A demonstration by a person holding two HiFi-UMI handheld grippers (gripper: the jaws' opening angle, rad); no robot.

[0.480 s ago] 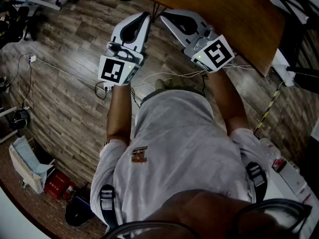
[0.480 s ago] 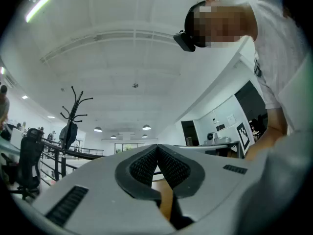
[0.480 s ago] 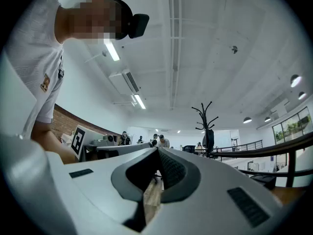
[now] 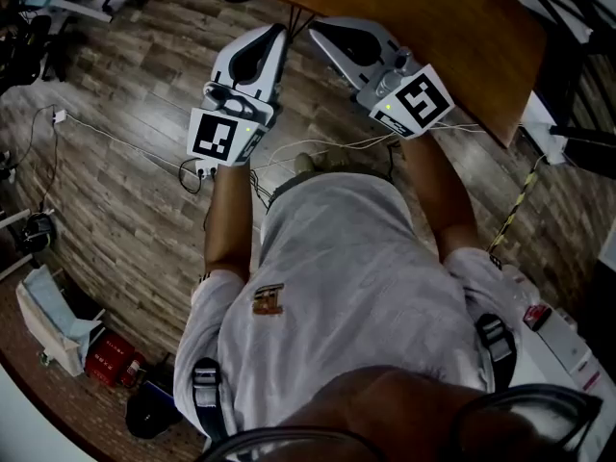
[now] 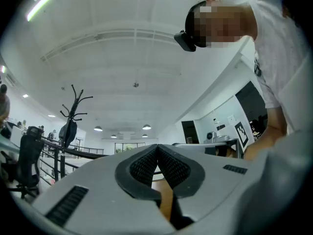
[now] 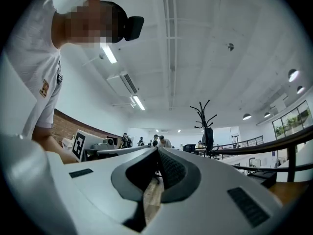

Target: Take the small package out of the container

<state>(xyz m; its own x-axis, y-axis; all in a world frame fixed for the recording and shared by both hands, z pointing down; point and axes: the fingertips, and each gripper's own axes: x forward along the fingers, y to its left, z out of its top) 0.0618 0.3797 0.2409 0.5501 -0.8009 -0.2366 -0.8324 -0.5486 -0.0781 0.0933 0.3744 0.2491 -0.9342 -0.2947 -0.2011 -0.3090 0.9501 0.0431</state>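
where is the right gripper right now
In the head view the right gripper sits upper centre-right, held out at the wooden table's near edge, with the left gripper close on its left.

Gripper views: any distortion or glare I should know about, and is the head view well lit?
Left gripper view: strong fisheye bend, black corners, bright white ceiling. Right gripper view: same bend, glaring strip light. Head view: dim, floor dark, edges curved.

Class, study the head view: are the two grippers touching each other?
Apart. The head view shows floor between the left gripper and the right gripper, up to their tips.
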